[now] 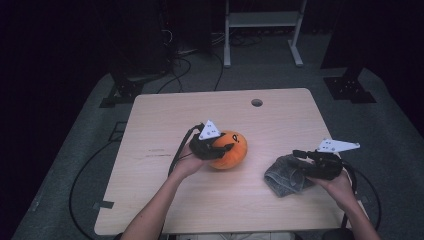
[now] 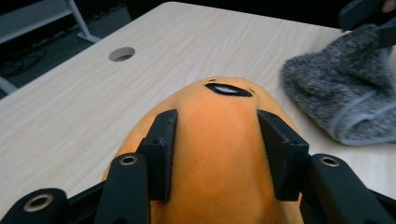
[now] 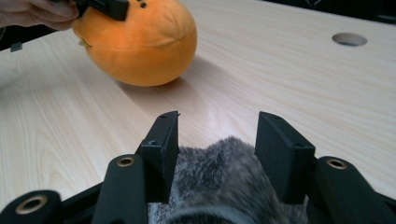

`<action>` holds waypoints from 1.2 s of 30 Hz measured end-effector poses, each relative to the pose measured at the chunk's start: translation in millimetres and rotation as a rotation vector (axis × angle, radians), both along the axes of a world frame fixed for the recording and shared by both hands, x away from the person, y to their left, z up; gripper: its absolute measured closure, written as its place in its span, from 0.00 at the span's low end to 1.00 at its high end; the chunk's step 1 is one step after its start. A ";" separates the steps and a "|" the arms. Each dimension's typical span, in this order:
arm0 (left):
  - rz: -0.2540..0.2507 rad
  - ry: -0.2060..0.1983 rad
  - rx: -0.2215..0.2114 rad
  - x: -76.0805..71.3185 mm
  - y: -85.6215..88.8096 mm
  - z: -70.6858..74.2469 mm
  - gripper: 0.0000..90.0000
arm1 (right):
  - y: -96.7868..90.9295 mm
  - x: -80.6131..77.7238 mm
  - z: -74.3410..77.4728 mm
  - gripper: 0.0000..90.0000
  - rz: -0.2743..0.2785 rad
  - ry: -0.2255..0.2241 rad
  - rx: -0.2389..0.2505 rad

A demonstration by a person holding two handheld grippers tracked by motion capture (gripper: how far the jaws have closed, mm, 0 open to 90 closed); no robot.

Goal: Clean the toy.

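Squeezing the orange plush toy (image 2: 219,154) mid-table, left gripper (image 1: 220,148) clamps its soft, light body; grab the middle. Right gripper (image 3: 217,154) stands apart around the limp grey fuzzy cloth (image 1: 287,175), pads not pressing.

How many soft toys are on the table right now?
2: an orange plush mid-table, clamped in the left tool, and a grey furry one at the right tool.
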State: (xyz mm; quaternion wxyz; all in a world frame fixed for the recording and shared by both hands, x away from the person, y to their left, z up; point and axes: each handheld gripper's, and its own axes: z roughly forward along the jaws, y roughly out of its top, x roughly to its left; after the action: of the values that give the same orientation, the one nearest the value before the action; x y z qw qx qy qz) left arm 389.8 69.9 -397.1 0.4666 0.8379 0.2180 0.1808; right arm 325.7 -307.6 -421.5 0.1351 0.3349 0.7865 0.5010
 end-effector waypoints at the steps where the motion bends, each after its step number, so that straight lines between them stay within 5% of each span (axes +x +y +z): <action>1: 0.004 0.003 -0.001 1.6 -0.7 -1.1 0.57 | 0.2 -0.3 1.4 0.54 -0.001 -0.006 0.006; 7: -0.012 0.054 0.020 5.4 -2.1 -12.3 0.51 | 1.1 -0.4 2.6 0.53 0.002 -0.003 0.003; 11: -0.001 0.070 -0.008 4.2 1.0 -11.5 0.38 | 0.9 -2.9 2.2 0.52 0.004 -0.009 0.009; 20: 0.016 0.059 -0.032 -3.5 10.8 -1.3 0.24 | 3.8 -9.3 0.9 0.50 0.007 -0.011 0.021; 36: 0.053 0.047 -0.060 -20.8 39.0 4.5 0.19 | 12.9 -9.4 2.4 0.49 0.025 -0.011 0.013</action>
State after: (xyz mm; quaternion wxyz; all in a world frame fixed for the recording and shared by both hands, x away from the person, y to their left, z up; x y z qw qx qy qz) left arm 369.0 108.9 -392.5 0.4812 0.8216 0.2563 0.1665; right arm 316.3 -294.7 -419.1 0.1310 0.3230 0.7867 0.5095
